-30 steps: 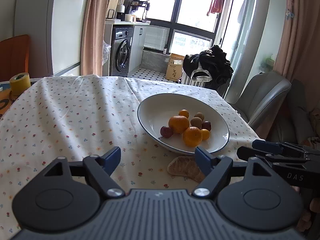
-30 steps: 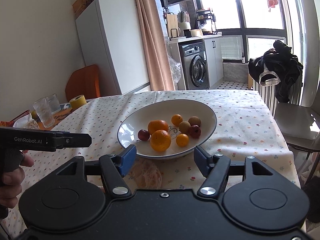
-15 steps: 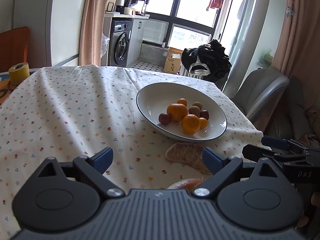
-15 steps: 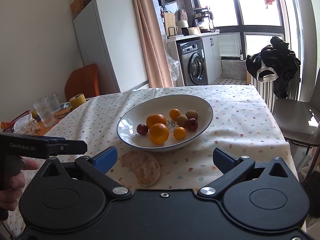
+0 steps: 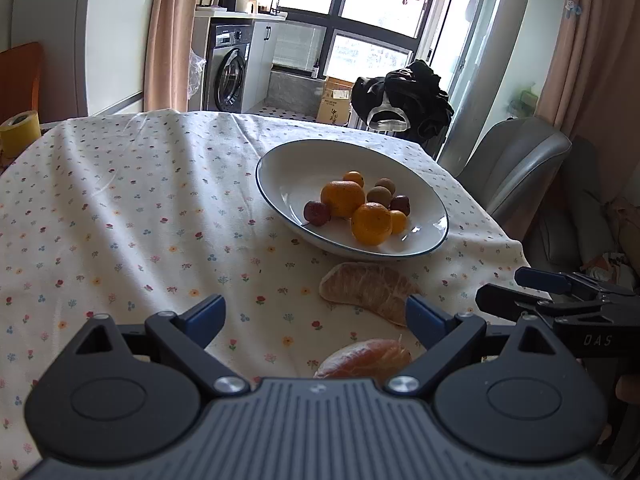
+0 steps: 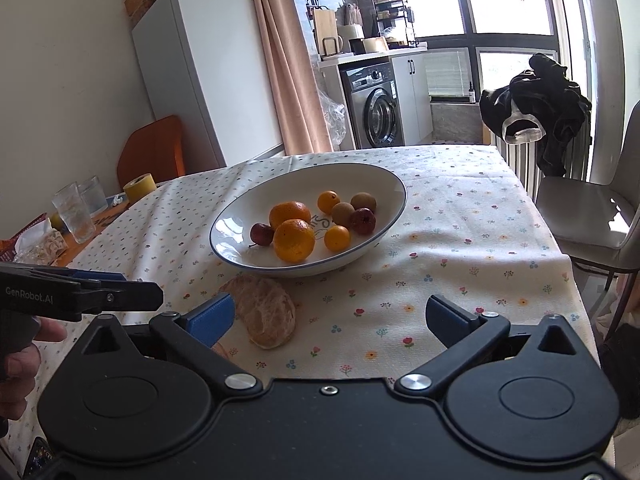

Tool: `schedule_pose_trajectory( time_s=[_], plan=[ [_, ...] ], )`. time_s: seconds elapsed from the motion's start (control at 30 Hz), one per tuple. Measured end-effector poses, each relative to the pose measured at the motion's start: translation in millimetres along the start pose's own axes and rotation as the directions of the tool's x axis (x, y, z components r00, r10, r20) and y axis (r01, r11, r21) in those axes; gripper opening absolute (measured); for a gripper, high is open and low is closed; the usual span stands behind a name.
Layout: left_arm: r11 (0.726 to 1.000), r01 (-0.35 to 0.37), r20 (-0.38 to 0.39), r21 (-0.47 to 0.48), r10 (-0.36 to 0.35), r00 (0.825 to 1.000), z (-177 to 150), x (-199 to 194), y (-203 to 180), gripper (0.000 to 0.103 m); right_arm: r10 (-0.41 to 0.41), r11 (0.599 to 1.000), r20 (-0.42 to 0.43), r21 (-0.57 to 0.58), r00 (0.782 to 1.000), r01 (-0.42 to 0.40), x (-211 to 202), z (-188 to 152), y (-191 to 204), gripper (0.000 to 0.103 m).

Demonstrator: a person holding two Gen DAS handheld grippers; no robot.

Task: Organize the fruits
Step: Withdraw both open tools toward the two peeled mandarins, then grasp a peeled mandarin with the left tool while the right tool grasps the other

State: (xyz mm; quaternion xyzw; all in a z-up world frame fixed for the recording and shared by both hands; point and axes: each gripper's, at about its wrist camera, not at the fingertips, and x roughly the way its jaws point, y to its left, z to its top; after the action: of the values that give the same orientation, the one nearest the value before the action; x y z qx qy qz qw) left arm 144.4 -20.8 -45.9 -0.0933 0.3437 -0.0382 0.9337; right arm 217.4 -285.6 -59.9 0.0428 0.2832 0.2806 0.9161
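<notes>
While both grippers hang low over the near edge of a flower-printed tablecloth [image 5: 120, 208], neither one has hold of anything.

Farthest left in the right wrist view, two glass tumblers [image 6: 76, 210] and a yellow roll of tape [image 6: 140, 185] stand beyond the cloth's edge. Just nearer, the left gripper [image 5: 316, 318] shows side-on with a hand [image 6: 20, 354] on its handle; in its own view its blue-padded jaws stand wide apart, empty. Between and below them, at the bottom of that view, lies a peeled orange-pink citrus segment [image 5: 366, 356], partly hidden by the gripper body.

Next to the right, a second, paler peeled segment [image 5: 370, 292] lies flat on the cloth, between the near segment and the bowl, close to the bowl's front rim but not touching it.

Behind it sits the white bowl [image 5: 280, 176] with a dark rim line. Inside, grouped near its middle, are two large oranges [image 6: 294, 240], two small orange fruits [image 6: 337, 238], two brown kiwi-like fruits [image 6: 343, 214] and two small dark red fruits [image 6: 262, 234], several touching one another.

Right again, the right gripper [image 6: 328, 320] has its jaws spread just as wide, with only bare cloth between them; the pale segment lies just inside its left finger [image 6: 212, 317].

Beyond the table's right edge stands a grey chair [image 6: 592, 220].
</notes>
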Motion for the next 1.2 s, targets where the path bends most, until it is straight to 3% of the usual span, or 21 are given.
schedule_pose_trajectory(
  time_s=[0.37, 0.7, 1.2],
  plan=[
    [1.000, 0.000, -0.015, 0.001, 0.000, 1.000, -1.6, 17.3, 0.0, 0.092, 0.020, 1.000, -0.029, 0.022, 0.999, -0.019, 12.9, -7.1, -7.8, 0.103],
    [1.000, 0.002, -0.068, -0.008, -0.003, 0.998, -5.3, 36.3, -0.7, 0.064, 0.035, 0.998, -0.045, 0.044, 0.998, -0.033, 24.3, -13.3, -17.0, 0.103],
    [0.999, 0.047, -0.095, 0.017, -0.045, 0.994, -13.0, 28.1, -15.0, 0.062, 0.075, 0.997, -0.049, 0.031, 0.996, -0.074, 32.3, -12.1, -14.1, 0.100]
  ],
)
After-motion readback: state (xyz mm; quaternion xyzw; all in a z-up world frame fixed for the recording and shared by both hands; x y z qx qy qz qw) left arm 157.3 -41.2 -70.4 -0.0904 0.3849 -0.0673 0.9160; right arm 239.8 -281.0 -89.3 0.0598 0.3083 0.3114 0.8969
